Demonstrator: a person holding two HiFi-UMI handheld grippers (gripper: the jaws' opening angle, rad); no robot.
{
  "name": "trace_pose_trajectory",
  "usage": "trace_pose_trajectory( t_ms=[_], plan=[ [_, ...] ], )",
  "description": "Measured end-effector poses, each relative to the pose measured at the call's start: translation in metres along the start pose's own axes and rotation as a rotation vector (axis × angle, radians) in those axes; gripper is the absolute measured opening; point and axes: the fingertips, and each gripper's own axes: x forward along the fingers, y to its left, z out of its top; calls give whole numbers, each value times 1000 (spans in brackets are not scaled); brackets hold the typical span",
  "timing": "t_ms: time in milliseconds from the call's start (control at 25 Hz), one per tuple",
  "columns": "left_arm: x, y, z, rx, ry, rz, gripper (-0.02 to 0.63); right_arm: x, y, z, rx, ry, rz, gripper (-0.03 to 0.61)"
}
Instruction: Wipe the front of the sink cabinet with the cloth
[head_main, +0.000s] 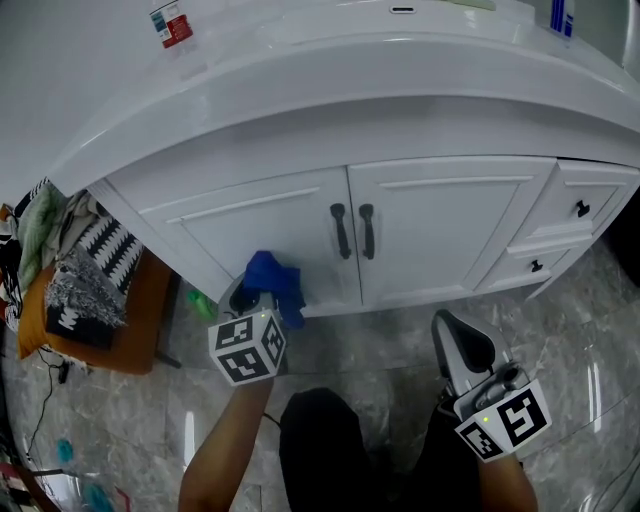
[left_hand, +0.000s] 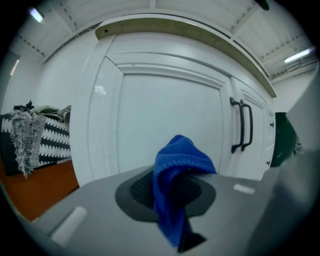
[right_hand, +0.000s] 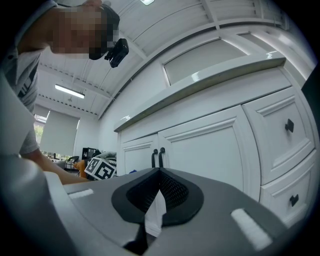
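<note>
Half-ready: left claw (left_hand: 172, 189) pinches cloth (left_hand: 181, 159) near the door (left_hand: 165, 120), right claw (right_hand: 159, 194) pressed together, empty; next, press on and sweep.

On the sink cabinet (head_main: 440, 240), the left door (head_main: 262, 222) lies flat and open to a sweep as far as the 2 black handles (head_main: 340, 232) jutting out at the middle seam. The countertop (head_main: 400, 90) overhangs above. An orange bench (head_main: 150, 315) heaped with clothes (head_main: 85, 285) crowds the left corner.
</note>
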Motion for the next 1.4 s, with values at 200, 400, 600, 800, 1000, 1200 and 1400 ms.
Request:
trace_pose_trajectory(
  t_ms=[200,400,600,800,1000,1200,1400],
  plan=[
    [7,-43,-4,32,16,-82,66,-4,-5,2,4,-9,-9,-1],
    [15,-83,-8,43,28,-148,66,-11,-13,4,2,-11,-25,0],
    [17,-101,-9,51,36,-159,66,-21,-28,4,13,-14,-56,-1],
    [14,-126,-14,85,48,-206,66,-26,-37,5,30,-26,-67,-2],
    [14,-164,-15,107,54,-256,66,-30,-40,9,23,-31,-72,-1],
    [13,-168,-16,62,34,-239,65,-39,-51,8,23,-29,-94,-2],
    [10,-176,-16,29,27,-249,66,-44,-55,9,24,-34,-102,-1]
  ],
)
